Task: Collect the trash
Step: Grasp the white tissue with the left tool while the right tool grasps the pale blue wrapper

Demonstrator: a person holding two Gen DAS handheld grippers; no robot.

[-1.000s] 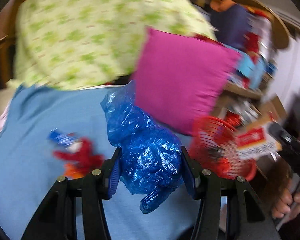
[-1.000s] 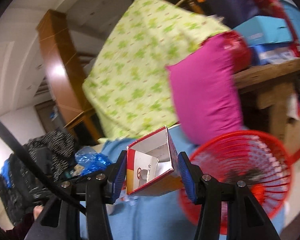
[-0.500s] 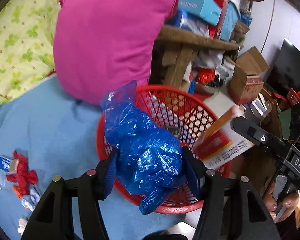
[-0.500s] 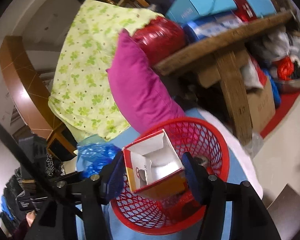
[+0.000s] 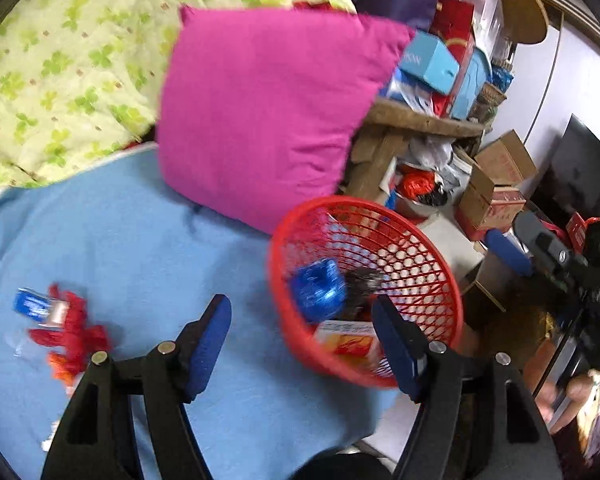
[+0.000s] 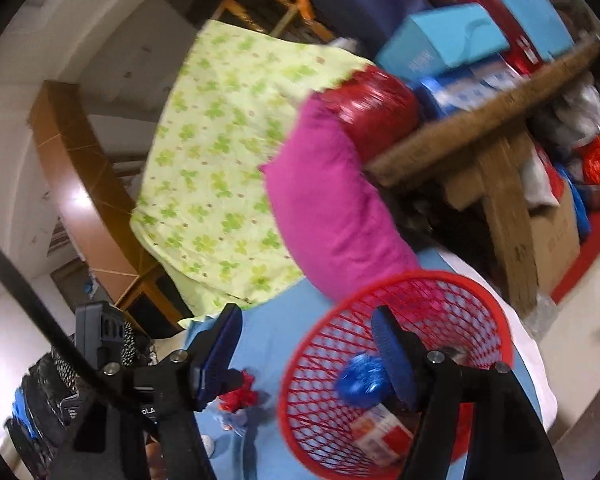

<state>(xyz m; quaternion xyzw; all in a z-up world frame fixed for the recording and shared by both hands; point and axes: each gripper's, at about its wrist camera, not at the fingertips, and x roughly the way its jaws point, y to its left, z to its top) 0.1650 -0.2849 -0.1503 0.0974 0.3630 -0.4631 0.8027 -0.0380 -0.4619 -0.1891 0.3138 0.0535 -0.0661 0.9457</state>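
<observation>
A red mesh basket (image 5: 440,280) (image 6: 476,304) stands at the edge of the blue bedspread (image 5: 120,240). Inside it lie a crumpled blue plastic bag (image 5: 320,290) (image 6: 360,376) and a red and white carton (image 5: 350,340) (image 6: 384,430). My left gripper (image 5: 302,340) is open and empty, just above the basket's near left rim. My right gripper (image 6: 306,356) is open and empty, above the basket's left side. Red and blue wrappers (image 5: 60,328) (image 6: 240,396) lie on the bedspread to the left.
A magenta pillow (image 5: 268,108) (image 6: 332,216) leans against a green flowered quilt (image 5: 60,64) behind the basket. A wooden table (image 5: 416,120) with boxes stands to the right, cardboard boxes (image 5: 496,184) on the floor beyond. The other gripper's body (image 5: 560,264) is at the right.
Both grippers opened. The blue bag and the carton dropped into the red basket. Both grippers pulled back and shifted left of the basket.
</observation>
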